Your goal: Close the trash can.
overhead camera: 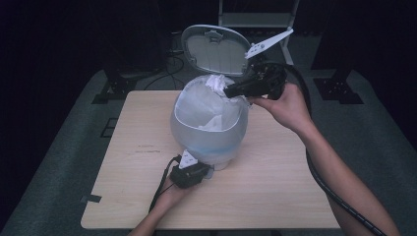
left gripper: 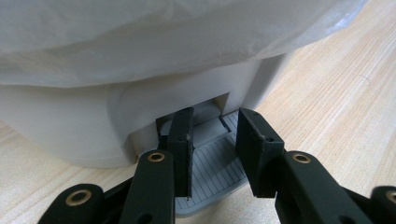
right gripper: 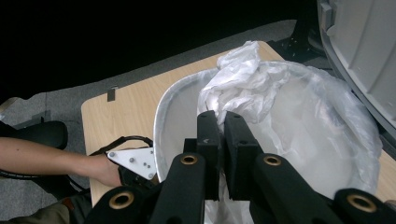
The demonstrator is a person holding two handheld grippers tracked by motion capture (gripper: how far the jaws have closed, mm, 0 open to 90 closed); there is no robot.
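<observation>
Bin (overhead camera: 209, 125) mid-bench (overhead camera: 275, 196), lid (overhead camera: 216, 49) up, liner (overhead camera: 196, 105) already draped over rim. My left tool (left gripper: 215, 154), spread, sits on the pedal (left gripper: 212, 170) at near side. Right tool (right gripper: 223, 140) pinches bunched liner at far rim; I'd say tucking remains.

I see a white pedal bin (overhead camera: 209, 130) standing upright mid-worktop (overhead camera: 133, 196), its lid (overhead camera: 216, 49) swung open behind. A clear liner bag (overhead camera: 196, 101) drapes over its rim, and a crumpled bunch of bag (right gripper: 243, 79) rises at the far edge. Its grey ribbed pedal (left gripper: 217, 170) juts out at the base.
</observation>
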